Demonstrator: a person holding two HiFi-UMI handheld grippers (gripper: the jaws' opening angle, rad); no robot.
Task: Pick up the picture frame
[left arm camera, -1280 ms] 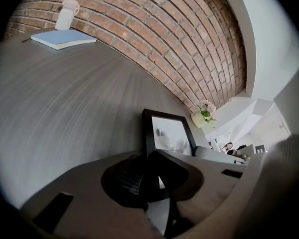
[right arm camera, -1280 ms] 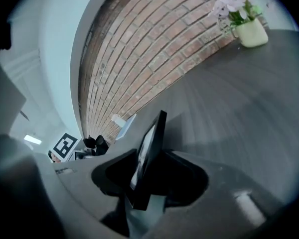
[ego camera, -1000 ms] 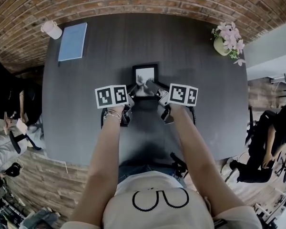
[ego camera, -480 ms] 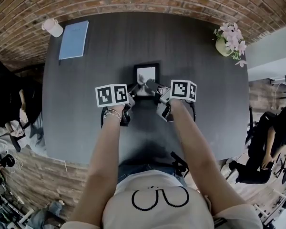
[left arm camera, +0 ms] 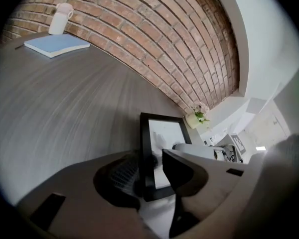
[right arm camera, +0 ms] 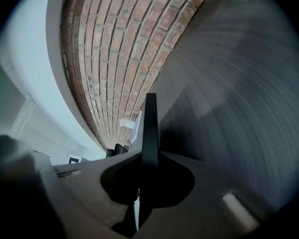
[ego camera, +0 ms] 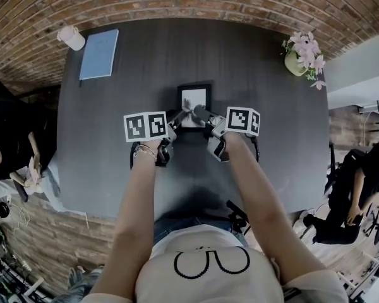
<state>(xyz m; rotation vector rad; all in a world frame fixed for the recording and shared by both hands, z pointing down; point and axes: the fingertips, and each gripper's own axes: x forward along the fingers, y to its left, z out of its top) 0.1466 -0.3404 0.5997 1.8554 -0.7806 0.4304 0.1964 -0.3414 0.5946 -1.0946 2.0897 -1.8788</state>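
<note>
tabletop (ego camera: 114, 144): right claw (ego camera: 205, 117) pinches picture frame (ego camera: 194, 97), left claw (ego camera: 175, 118) just opening round it.

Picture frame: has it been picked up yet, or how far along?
Done: the right gripper is shut on the picture frame's edge. In hand: the left gripper's jaws have just been opening, the frame's border loose between them. Left: lifting it off the table; I can't tell that it's raised.

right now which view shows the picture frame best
The left gripper view: the picture frame is close, black border and pale picture both clear. The head view shows the frame small and partly covered. The right gripper view shows only its thin dark edge.
</note>
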